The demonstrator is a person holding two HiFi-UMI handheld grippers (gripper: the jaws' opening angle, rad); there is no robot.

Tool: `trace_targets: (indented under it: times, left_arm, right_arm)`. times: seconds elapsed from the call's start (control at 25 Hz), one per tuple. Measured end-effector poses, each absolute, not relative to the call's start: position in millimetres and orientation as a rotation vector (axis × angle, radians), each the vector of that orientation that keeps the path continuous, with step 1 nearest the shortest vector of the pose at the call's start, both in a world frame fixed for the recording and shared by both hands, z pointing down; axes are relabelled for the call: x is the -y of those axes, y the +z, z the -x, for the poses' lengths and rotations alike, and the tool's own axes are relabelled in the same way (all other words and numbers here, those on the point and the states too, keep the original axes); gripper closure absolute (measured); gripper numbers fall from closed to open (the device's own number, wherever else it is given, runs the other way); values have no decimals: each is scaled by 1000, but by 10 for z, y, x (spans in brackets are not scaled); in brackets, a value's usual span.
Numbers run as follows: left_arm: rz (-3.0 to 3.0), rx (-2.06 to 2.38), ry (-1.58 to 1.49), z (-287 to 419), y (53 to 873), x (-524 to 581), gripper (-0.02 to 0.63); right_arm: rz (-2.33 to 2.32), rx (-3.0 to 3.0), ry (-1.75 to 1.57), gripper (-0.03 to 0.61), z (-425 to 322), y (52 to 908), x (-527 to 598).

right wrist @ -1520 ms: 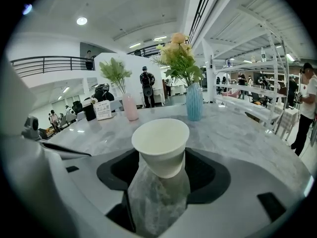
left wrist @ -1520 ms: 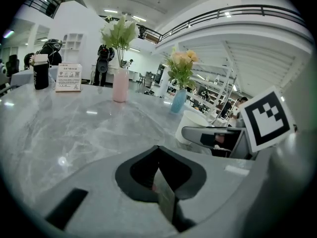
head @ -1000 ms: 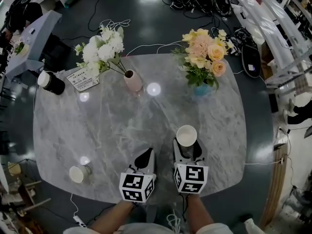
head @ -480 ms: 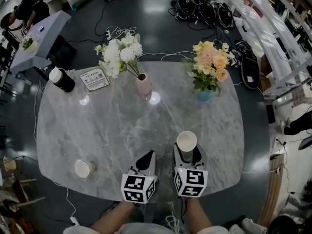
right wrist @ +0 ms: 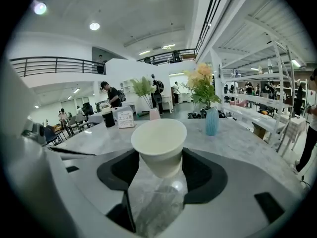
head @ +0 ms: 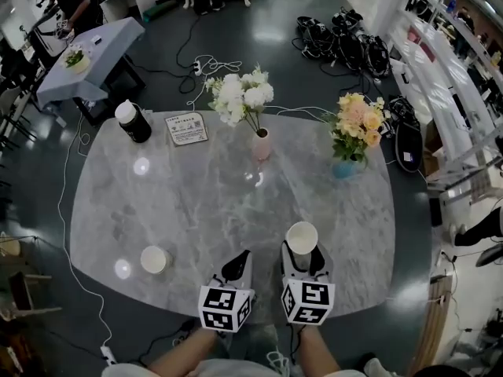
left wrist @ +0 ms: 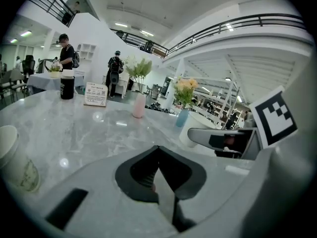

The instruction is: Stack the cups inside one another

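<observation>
Head view: over the last second the whole picture has slid rightward, so the grey marble table (head: 196,203) and everything on it sit further right in frame. The two grippers keep their places side by side at the near edge. That looks like a turn of the head rather than any work on the cups.

At far left, the loose white paper cup (head: 156,259) stands upright on the table near the front edge. It now shows nearer the left gripper (head: 240,259) than before, but is not touching it. The left gripper's jaws are pressed together with nothing between them.

Just to its right, the right gripper (head: 302,256) stays clamped on the second white paper cup (head: 302,236). This cup is upright with its mouth open upward, as the right gripper view shows. Whether its base rests on the table cannot be told.

For the task, nothing is stacked yet. One cup is in hand and the other waits well to its left, so the held cup probably has to travel across to it.
</observation>
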State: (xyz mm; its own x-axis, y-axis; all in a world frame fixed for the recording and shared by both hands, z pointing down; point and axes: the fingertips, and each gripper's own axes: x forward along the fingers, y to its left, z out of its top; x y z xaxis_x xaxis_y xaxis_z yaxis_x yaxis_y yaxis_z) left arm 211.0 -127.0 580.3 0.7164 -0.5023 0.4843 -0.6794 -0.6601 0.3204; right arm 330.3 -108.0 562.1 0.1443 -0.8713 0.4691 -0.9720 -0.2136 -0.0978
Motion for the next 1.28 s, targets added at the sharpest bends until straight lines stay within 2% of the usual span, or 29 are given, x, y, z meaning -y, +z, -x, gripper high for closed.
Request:
trace_targets:
  times: [0.52, 1.28]
  left_arm:
    - [-2445, 1003, 374, -1440, 5403, 1174, 612]
    - [-2367, 1210, 237, 172, 5109, 1070, 612]
  right_arm:
    - [-2104, 1923, 556, 331, -2545, 5216, 1016]
    - [-1958, 2121, 492, 333, -997, 4877, 982]
